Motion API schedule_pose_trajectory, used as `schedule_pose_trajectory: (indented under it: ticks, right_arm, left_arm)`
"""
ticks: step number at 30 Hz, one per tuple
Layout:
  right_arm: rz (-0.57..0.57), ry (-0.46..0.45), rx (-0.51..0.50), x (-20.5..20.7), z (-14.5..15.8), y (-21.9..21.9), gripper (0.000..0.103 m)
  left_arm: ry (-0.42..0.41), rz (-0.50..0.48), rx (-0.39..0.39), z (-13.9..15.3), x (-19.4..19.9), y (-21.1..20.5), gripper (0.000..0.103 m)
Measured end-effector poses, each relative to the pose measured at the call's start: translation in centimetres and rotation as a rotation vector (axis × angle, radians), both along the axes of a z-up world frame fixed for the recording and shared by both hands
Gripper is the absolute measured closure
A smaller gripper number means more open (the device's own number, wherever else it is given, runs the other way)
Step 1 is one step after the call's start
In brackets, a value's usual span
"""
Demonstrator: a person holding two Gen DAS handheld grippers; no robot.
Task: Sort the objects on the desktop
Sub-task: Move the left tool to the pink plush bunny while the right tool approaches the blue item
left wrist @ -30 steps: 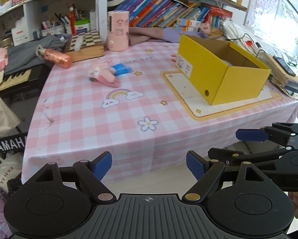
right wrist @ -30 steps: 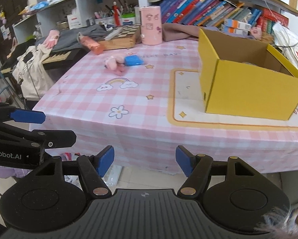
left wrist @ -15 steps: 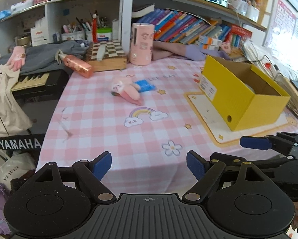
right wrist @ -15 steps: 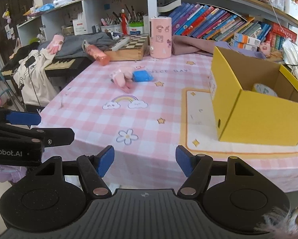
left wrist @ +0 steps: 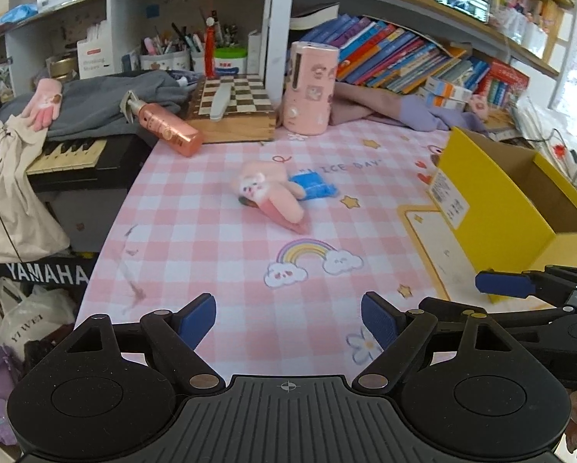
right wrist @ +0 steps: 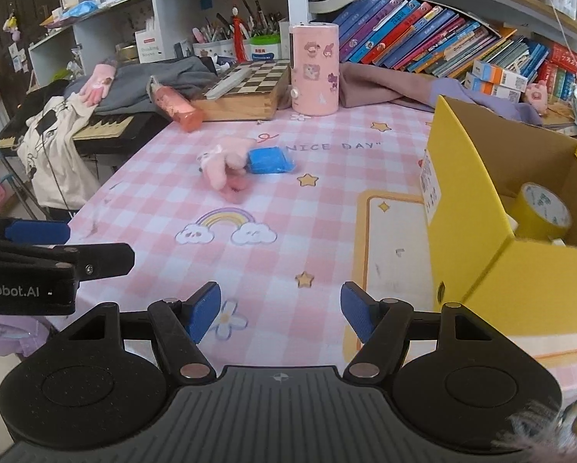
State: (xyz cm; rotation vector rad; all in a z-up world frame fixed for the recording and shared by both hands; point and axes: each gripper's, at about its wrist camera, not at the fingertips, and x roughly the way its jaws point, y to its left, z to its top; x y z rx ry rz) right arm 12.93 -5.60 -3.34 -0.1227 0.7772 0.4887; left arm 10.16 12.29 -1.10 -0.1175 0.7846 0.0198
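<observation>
A pink plush toy (left wrist: 270, 193) (right wrist: 223, 165) lies mid-table beside a small blue packet (left wrist: 312, 186) (right wrist: 268, 160) on the pink checked cloth. An open yellow cardboard box (left wrist: 508, 200) (right wrist: 493, 231) stands at the right, with a roll of yellow tape (right wrist: 544, 208) inside it. A pink spray bottle (left wrist: 165, 128) (right wrist: 176, 108) lies at the table's far left corner. My left gripper (left wrist: 288, 322) is open and empty over the table's near edge. My right gripper (right wrist: 280, 314) is also open and empty, just left of the box.
A pink cylinder (left wrist: 311, 88) and a wooden chessboard box (left wrist: 232, 110) stand at the back, before shelves of books and pen cups. Clothes lie at the back right. A keyboard (left wrist: 68, 154) with a grey garment and a pink glove stands off the table's left side.
Both grippers have moved forward over the table's near edge. The plush toy, the blue packet and the box look nearer. The tape roll inside the box has come into view.
</observation>
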Motion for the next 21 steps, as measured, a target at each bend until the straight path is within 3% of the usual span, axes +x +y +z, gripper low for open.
schedule_pose_trajectory:
  ticks: [9,16,21]
  right_arm:
    - [0.023,0.017,0.011,4.8,-0.5,1.0,0.036]
    - [0.036,0.025,0.009,8.7,-1.2,2.5,0.030]
    - [0.027,0.025,-0.004,11.6,-1.9,3.8,0.030]
  left_arm:
    - [-0.003,0.043,0.007,0.1,5.7,0.4,0.018]
    - [0.008,0.086,-0.047,-0.7,11.2,1.6,0.018]
    - [0.084,0.103,-0.048,-3.0,15.3,2.6,0.021]
